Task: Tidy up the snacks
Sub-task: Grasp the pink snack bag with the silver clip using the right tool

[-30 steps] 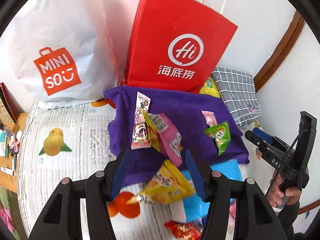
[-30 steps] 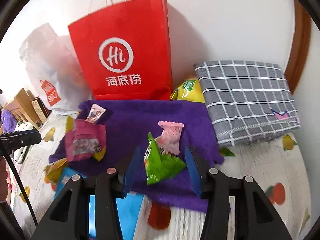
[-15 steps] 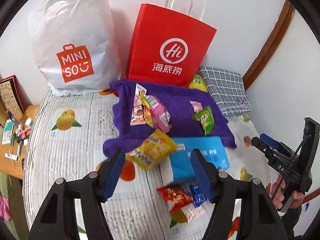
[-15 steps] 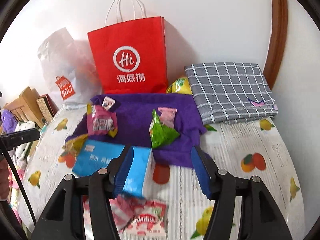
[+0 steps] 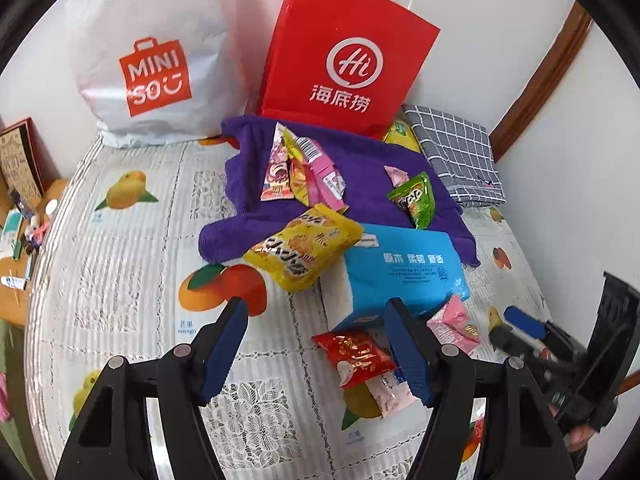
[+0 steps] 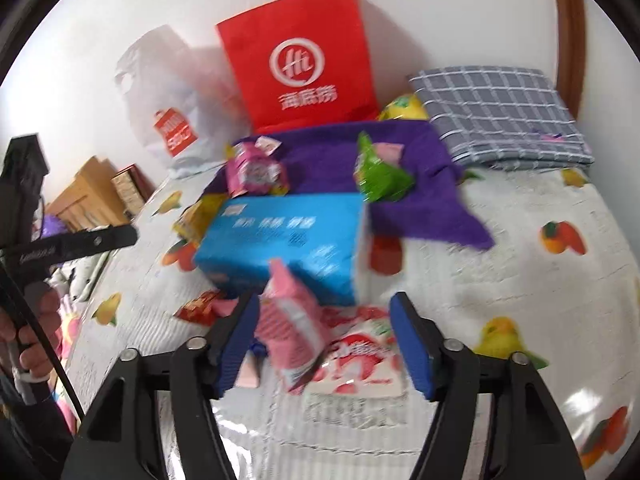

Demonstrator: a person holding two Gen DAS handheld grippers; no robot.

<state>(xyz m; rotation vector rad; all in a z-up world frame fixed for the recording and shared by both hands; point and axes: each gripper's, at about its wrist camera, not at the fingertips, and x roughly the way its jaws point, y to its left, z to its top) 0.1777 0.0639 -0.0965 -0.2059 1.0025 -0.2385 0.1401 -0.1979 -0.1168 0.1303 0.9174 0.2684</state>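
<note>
Snack packets are lying scattered across a bed covered in a fruit-printed spread, beneath two hand-held grippers that are both hanging released, jaws spread wide and holding nothing. The left hand-held gripper is hovering over bare spread beside a red packet bearing gold characters too small to read. The right hand-held gripper is framing a pink packet standing tilted on a red-and-white strawberry-print pack; blur is making their writing illegible.

A white bag reading "MINISO" and a red paper bag marked "Hi 海底捞" are leaning against the wall. In front of them a purple towel is carrying a pink packet cluster and a green packet, the latter pointing its long axis toward the camera. A yellow noodle-snack bag is lying diagonally, overlapping the towel's near edge and touching a blue tissue pack printed with Chinese text, its long axis running left to right. A grey checked cloth is sitting folded at the right.
</note>
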